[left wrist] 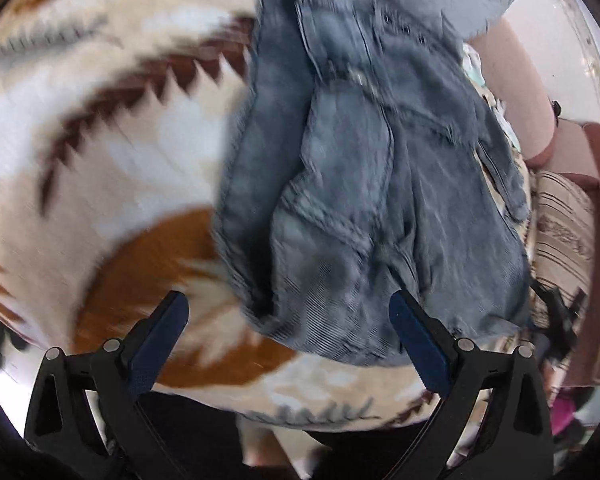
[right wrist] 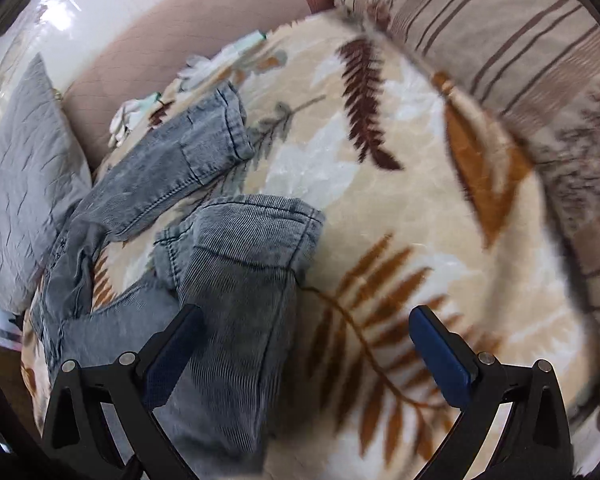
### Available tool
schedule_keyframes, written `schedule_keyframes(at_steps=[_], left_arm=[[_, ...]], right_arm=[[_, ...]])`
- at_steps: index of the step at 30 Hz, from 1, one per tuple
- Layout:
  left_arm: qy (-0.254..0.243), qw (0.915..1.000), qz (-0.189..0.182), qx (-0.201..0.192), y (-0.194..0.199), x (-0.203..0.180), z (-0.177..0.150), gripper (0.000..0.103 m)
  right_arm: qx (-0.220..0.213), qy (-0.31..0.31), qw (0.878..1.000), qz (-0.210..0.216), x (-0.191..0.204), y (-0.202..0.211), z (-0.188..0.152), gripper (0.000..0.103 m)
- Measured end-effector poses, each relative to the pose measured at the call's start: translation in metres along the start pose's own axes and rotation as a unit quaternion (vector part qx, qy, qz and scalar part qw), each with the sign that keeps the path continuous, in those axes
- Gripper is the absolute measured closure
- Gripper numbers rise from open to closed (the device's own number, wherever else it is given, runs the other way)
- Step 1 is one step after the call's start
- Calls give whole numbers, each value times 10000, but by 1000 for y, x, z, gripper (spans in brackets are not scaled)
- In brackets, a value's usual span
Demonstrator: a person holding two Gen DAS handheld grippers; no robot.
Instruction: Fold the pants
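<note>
On leaf-print blanket: crumpled jeans; left claw, right claw both released, empty.

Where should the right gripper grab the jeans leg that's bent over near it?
Probably the hemmed cuff of the nearer jeans leg. That leg is doubled back, so its stitched end lies on top, free and thick. Come from the open blanket side, to the right, sliding one finger beneath the edge. The right gripper is open, hovering over that leg.
</note>
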State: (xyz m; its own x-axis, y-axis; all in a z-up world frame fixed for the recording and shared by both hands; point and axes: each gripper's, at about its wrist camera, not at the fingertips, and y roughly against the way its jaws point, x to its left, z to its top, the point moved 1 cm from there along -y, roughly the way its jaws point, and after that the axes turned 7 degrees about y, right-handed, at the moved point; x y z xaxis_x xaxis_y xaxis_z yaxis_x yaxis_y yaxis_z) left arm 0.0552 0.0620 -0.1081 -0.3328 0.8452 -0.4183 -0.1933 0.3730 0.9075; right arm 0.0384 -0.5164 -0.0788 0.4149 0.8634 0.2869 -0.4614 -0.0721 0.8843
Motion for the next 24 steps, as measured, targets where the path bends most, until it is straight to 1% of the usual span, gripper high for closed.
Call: schedule_keyframes(at_steps=[1,2,3,4,5,6,7,8,9,10,11,12,13,14,16,18,20,21,23,24], left_arm=[[23,10000,-19,27,-3,-3,-2,2],[4,10000,8,-28,-4,-6,-3,2],[-31,10000,-58,-71,-3,-12,-4,4],[-32,9998,-177,-47,-2,-16,-4,7],[4,9993,-385,21,-1,-21,-3,29],[-8,9991,-416,53,-1,-27,-3,56],[-83,9994,-350,15,1,-33,-1,66],[-203,9994,-282,-74,4,-40,-1,81],[-321,9991,-223,-157,9,-46,-1,92],[-396,9988,-201,-198,14,-50,-3,92],[-451,9985,-183,-236,16,-52,-5,92],[-556,9979,-90,-315,21,-54,-9,92],[-609,9975,-11,-353,20,-51,-8,92],[-633,9973,75,-370,18,-49,-10,92],[-602,9974,231,-328,11,-40,-10,92],[-428,9983,353,-201,1,-26,-9,92],[-305,9989,320,-136,1,-16,-10,92],[-270,9992,276,-115,5,-13,-10,92],[-309,9992,178,-168,18,-9,-11,92],[-377,9988,121,-285,27,-8,-11,91]], right_arm=[[70,-60,9999,77,1,-6,0,8],[142,-140,9996,223,0,-13,1,14],[183,-248,9986,438,0,-18,0,31],[171,-365,9966,713,-1,-19,-2,56],[126,-475,9938,998,-2,-19,-4,72],[105,-521,9921,1140,-3,-16,-5,99],[40,-512,9916,1187,-2,-8,-6,100],[-111,-453,9924,1142,-2,4,-8,100],[-347,-386,9924,1118,-3,20,-11,100],[-640,-328,9911,1122,-7,42,-15,100],[-860,-296,9899,1085,-12,61,-21,100],[-1044,-272,9890,1008,-18,78,-29,100],[-1180,-244,9892,833,-27,93,-40,100],[-1206,-233,9904,634,-35,101,-50,100],[-1013,-305,9939,325,-57,102,-74,100],[-611,-408,9972,137,-75,87,-96,97],[-214,-581,9980,135,-89,70,-115,93],[-71,-608,9981,92,-91,67,-123,86],[-41,-493,9987,-150,-92,74,-127,80],[-108,-397,9989,-221,-91,83,-126,74]])
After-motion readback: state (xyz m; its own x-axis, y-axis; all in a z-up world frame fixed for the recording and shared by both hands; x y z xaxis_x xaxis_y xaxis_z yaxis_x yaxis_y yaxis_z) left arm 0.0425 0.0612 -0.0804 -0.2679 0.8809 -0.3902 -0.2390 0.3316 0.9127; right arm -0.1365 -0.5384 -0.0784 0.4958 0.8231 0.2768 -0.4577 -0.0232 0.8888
